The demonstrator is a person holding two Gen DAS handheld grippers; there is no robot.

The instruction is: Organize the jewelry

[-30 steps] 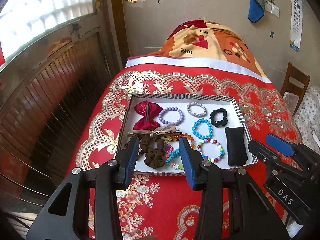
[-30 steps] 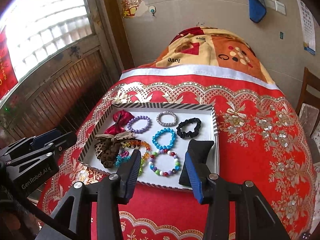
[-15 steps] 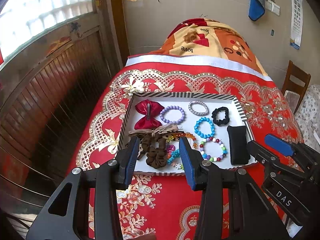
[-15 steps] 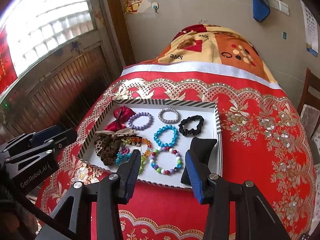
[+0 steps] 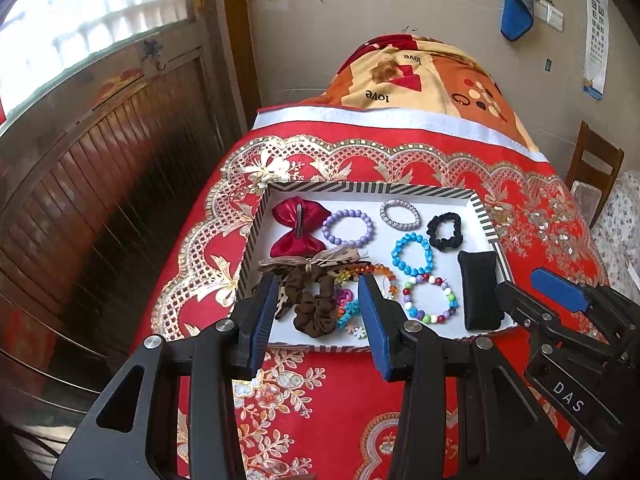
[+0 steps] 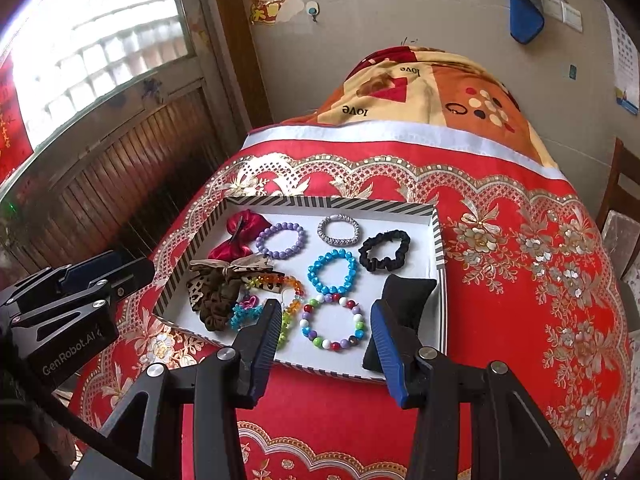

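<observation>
Both jaw pairs spread, nothing held: left gripper [image 5: 318, 312], right gripper [image 6: 325, 334] at lower frame. Mid-frame tray [image 5: 376, 189]: near-left heap [image 5: 316, 296] is left untangled; bracelets [image 5: 412, 254] behind are laid out singly. Judged mostly done.

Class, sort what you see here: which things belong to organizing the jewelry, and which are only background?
Part of the job: striped tray, purple bead bracelet, silver bracelet, blue bead bracelet, multicolour bead bracelet, black scrunchie, red bow, brown scrunchie, black cushion.

Just background: red tablecloth, wooden chair, blue cloth.
</observation>
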